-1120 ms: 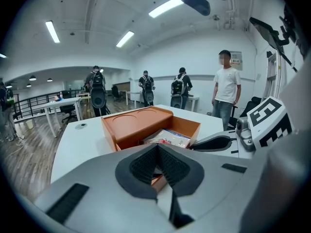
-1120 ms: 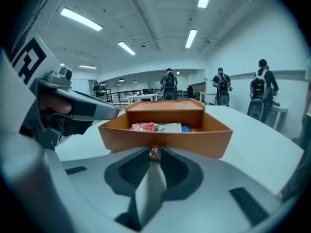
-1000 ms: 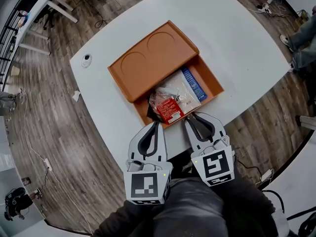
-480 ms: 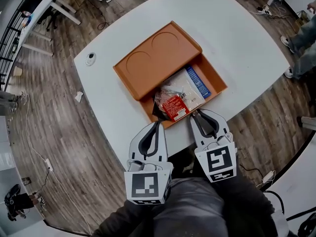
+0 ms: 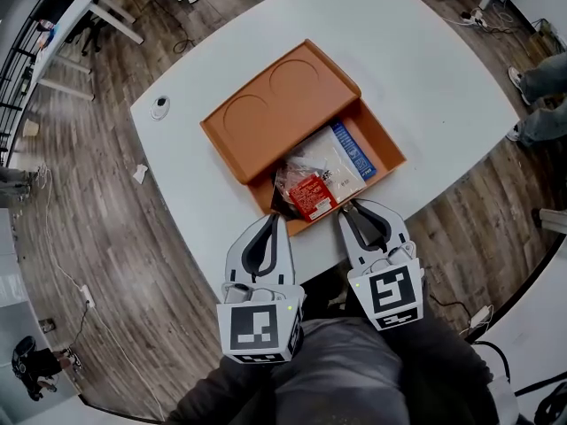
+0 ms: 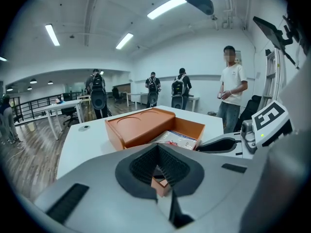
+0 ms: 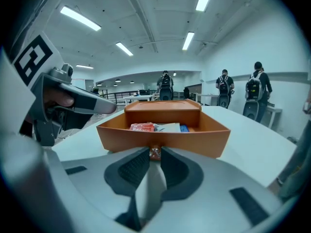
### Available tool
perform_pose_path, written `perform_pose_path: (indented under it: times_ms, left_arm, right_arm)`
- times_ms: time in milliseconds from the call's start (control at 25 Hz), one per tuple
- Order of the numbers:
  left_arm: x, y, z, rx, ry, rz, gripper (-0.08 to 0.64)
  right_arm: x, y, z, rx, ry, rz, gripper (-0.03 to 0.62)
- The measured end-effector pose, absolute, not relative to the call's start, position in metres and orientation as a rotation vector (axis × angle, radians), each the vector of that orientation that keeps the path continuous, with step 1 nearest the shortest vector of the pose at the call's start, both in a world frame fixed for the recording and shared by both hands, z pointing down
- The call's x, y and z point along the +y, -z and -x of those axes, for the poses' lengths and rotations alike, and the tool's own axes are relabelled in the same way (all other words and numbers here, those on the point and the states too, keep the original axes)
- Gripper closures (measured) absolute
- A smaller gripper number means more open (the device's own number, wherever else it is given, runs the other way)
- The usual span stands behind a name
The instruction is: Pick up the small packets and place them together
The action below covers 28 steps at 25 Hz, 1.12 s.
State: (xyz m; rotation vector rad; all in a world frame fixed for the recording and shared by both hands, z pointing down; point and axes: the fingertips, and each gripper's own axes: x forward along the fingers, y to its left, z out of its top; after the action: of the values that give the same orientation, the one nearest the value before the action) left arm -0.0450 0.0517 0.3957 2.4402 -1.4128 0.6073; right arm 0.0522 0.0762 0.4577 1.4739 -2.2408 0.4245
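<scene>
Placing judged in hand: small reddish packet (image 7: pixel 154 153) pinched by right gripper (image 5: pixel 353 205) at the table's (image 5: pixel 425 69) near edge, left gripper (image 5: pixel 278 219) clenched empty; release among the packets (image 5: pixel 323 173) in the orange box (image 5: pixel 381 177) is called for next.

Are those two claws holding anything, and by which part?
The right gripper pinches a small reddish packet between its tips; which part cannot be told. The left gripper holds nothing.

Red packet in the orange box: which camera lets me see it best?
The head view: it looks straight down on the red packet, lying in the orange box with its top face showing. The right gripper view catches only a red strip above the box's wall. The left gripper view does not clearly show it.
</scene>
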Motion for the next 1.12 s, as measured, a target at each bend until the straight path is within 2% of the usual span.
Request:
perform_pose_path:
  times_ms: [920, 1040, 1120]
  left_arm:
    - [0.047, -0.399, 0.042, -1.392, -0.623, -2.44, 0.563]
    - [0.049, -0.402, 0.042, -1.386, -0.623, -2.432, 0.563]
    - [0.052, -0.401, 0.042, -1.374, -0.625, -2.431, 0.563]
  right_arm:
    - [0.083, -0.463, -0.054, -2.245, -0.459, -1.436, 0.514]
    - [0.09, -0.464, -0.057, -2.261, -0.511, -1.391, 0.479]
    - [0.098, -0.463, -0.061, -2.246, -0.525, -1.363, 0.479]
